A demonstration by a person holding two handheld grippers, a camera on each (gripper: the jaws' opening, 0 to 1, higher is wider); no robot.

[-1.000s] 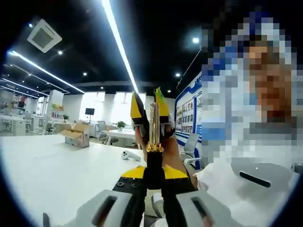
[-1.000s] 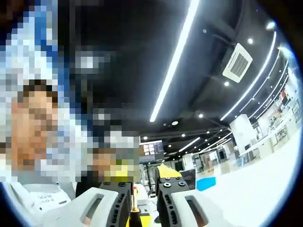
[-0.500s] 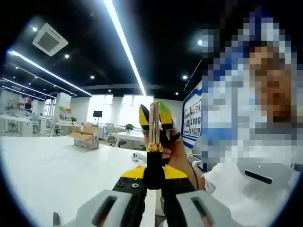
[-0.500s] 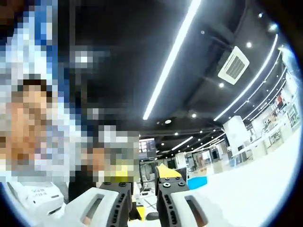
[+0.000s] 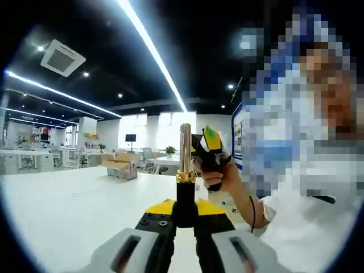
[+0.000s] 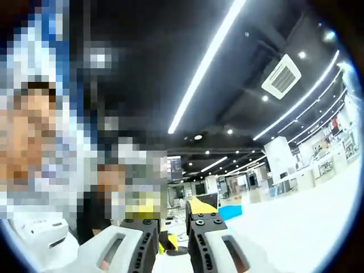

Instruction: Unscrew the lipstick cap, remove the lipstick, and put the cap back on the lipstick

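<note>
Long ceiling light strips [image 5: 152, 51] give bright, even light over a dark ceiling. The white bench [image 5: 74, 210] is nearly overexposed. Fisheye bending curves the edges strongly. The far room looks soft, and the gold lipstick [image 5: 185, 149] shines with small glare.

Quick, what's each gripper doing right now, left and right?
Left gripper: shut on the lipstick, upright.
Right gripper: off to the side; open or shut cannot be told.

place: open-plan office | desks [image 5: 34, 156]; chairs [image 5: 148, 154]; ceiling strip lights [image 5: 151, 48]; AC vent [image 5: 62, 58]
</note>
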